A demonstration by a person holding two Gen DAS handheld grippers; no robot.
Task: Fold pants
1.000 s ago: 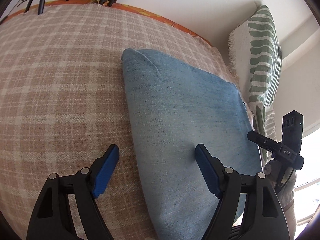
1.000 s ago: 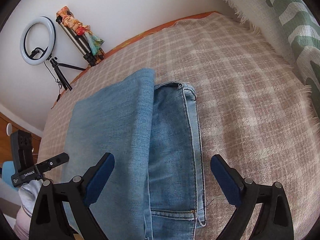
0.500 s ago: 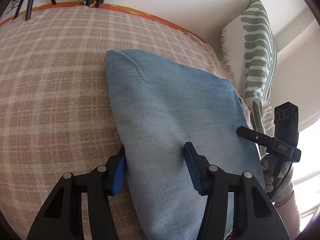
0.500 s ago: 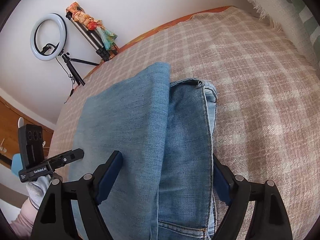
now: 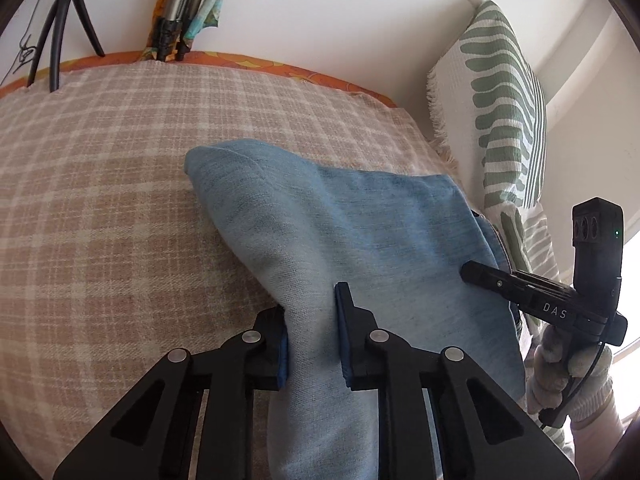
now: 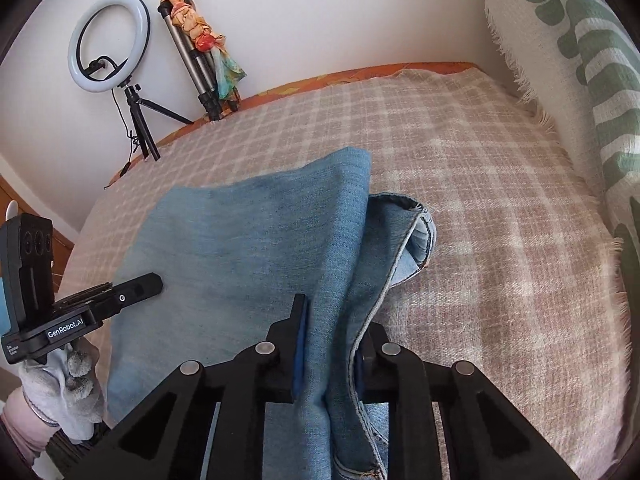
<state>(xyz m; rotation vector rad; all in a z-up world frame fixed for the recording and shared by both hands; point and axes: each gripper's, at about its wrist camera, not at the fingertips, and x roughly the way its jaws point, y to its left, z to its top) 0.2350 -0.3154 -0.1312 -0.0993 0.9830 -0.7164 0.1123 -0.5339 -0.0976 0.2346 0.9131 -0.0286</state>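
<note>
Pants (image 5: 360,240) of soft faded denim, bunched between closing blue-padded claws (image 5: 312,344).

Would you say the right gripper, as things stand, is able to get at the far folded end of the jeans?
Probably not directly: the right gripper is closing on the near edge of the jeans, denim bunched between its pads, so it would have to let go first. Otherwise nothing lies on the blanket in the way.

the pants (image 6: 256,240) lie in the middle of the frame on the blanket (image 6: 480,208). the pillow (image 6: 592,80) stands at the right edge. the ring light (image 6: 108,36) and tripod (image 6: 192,64) stand behind, upper left.
</note>
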